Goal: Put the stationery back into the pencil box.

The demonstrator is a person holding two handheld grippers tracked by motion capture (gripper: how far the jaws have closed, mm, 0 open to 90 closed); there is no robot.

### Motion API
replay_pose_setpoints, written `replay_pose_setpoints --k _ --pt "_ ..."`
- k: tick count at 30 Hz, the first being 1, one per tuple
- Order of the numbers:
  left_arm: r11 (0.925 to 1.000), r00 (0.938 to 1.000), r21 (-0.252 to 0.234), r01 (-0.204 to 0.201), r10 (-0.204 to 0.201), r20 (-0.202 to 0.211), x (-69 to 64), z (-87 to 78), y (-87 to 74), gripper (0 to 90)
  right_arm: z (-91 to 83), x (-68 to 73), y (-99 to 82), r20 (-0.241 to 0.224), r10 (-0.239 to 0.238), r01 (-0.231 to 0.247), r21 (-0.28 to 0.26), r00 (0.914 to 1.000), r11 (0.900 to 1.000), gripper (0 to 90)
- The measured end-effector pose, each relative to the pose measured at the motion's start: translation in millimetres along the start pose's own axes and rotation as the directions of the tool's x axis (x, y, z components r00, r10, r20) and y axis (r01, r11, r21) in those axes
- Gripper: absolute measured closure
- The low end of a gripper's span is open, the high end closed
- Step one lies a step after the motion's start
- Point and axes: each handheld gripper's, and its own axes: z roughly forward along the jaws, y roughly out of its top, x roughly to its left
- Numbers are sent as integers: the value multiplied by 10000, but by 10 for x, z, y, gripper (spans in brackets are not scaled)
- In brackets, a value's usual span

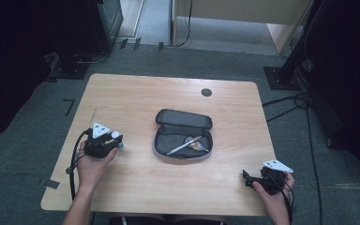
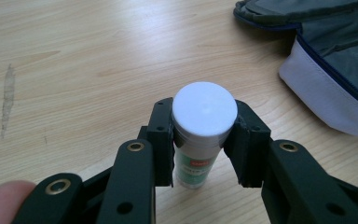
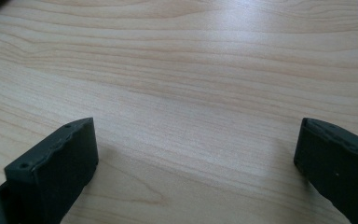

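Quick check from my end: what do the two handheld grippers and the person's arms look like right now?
Both are black. The left gripper has ribbed black fingers on arms with brass-ringed pivot holes, a grey three-cornered plate on top and a black cable looping off it. The right gripper carries the same plate and blocky black fingers, with a cable trailing. The forearms show no sleeves or gloves.

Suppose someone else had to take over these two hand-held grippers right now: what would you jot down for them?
Left gripper: shut on the white-capped glue stick, which stands upright on the table left of the pencil case.
Right gripper: open, with nothing between its jaws, low over bare wood at the table's near right corner.
Pencil case: at the table's middle, unzipped and lying open, with a pen inside.
Done: case opened, pen in, glue stick gripped.
Left, probably: lift the glue stick, carry it to the case and put it in; perhaps zip the case afterwards.
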Motion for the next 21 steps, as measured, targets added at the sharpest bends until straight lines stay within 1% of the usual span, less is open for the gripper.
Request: replay_pose_setpoints --k 3,9,10,14,16,19,21 --pt "9998 10000 -179 -71 73 61 -29 -36 24 658 0 0 0 0 1 -1 -3 10000 10000 0" --pt "9985 9980 -527 -117 150 610 -161 -102 144 659 0 0 0 -4 -1 1 5 10000 10000 0" --pt "9980 9975 -600 -185 225 674 -190 -112 168 658 0 -1 0 -1 -16 16 -4 10000 10000 0" --pt "9962 9937 -800 -341 424 1035 -308 -142 268 658 1 -1 0 4 -12 12 -8 10000 10000 0" --pt "9951 9919 -926 -350 460 1187 -368 -142 314 659 0 -2 0 -2 -19 19 -4 10000 10000 0" --pt "9936 9879 -1041 -443 591 1434 -461 -107 380 659 1 -1 0 -5 -4 4 -18 10000 10000 0" --pt "9933 9848 -1023 -545 704 1589 -531 -72 419 658 1 -2 -1 -8 -17 17 -26 10000 10000 0"
